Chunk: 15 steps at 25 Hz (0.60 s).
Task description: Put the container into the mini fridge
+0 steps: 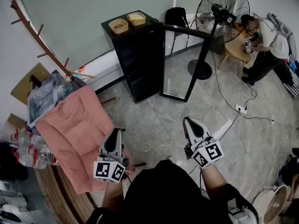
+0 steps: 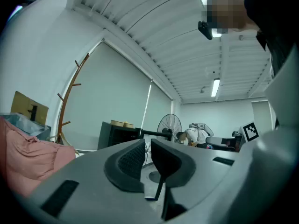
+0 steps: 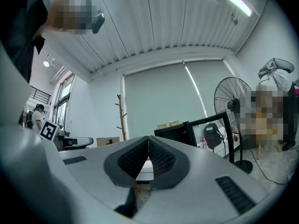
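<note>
Floor tiles (image 1: 154,125) are spread wide ahead of both grippers, and nothing is laid on them between the grippers and the fridge. A pink cloth (image 1: 77,125) is draped over something just beside the left gripper (image 1: 115,132), on its outer side. The black mini fridge (image 1: 135,55) is seen well ahead of both grippers, across the floor. Its door (image 1: 183,64) is swung wide open, toward the side of the right gripper (image 1: 188,122). A big fan (image 1: 222,6) is stood farther off than the fridge, ahead of the right gripper, and a person (image 1: 266,36) is bent over a small seat beyond it.

On top of the fridge a tan container (image 1: 118,26) is set, with a second container (image 1: 136,18) just beside it. Both are well apart from the grippers. Which of the two is meant for the job cannot be told.

The left gripper is held level, and its jaws are closed almost all the way, with only a thin slit left between them. Nothing is held in it. The right gripper is held level too, with its jaws pressed tight together, and nothing is held there either.

So the job looks hardly begun. The door is already open, so that part seems done. No container has been picked up yet, and none has been put inside. The fridge has to be reached, a container has to be lifted down from the top, and it has to be placed on a shelf inside
</note>
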Motion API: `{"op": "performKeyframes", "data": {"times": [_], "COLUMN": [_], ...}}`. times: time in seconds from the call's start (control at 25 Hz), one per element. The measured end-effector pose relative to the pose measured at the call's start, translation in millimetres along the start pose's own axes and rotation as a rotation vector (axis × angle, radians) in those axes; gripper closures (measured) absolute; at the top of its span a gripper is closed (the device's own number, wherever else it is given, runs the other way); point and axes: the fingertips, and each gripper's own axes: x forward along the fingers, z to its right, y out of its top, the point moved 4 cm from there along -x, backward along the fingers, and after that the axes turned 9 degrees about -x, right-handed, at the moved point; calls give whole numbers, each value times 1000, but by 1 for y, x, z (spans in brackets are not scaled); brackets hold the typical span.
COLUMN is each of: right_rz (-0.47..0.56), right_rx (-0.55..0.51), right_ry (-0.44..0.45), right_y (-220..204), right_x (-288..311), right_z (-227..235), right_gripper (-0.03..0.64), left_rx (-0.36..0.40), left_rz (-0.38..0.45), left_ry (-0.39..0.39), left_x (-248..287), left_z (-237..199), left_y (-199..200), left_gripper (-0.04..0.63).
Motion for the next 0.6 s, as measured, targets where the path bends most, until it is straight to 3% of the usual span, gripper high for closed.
{"op": "performKeyframes", "data": {"times": [0.6], "right_rz": [-5], "right_rx": [17], "right_ry": [26], "right_y": [-6], "right_x": [7], "right_z": [15], "right_gripper": [584], "left_rx": [-16], "left_rz": [-12], "left_ry": [-3], "left_x": [20], "left_z": [7], "left_y": [-5], "left_gripper": [545]}}
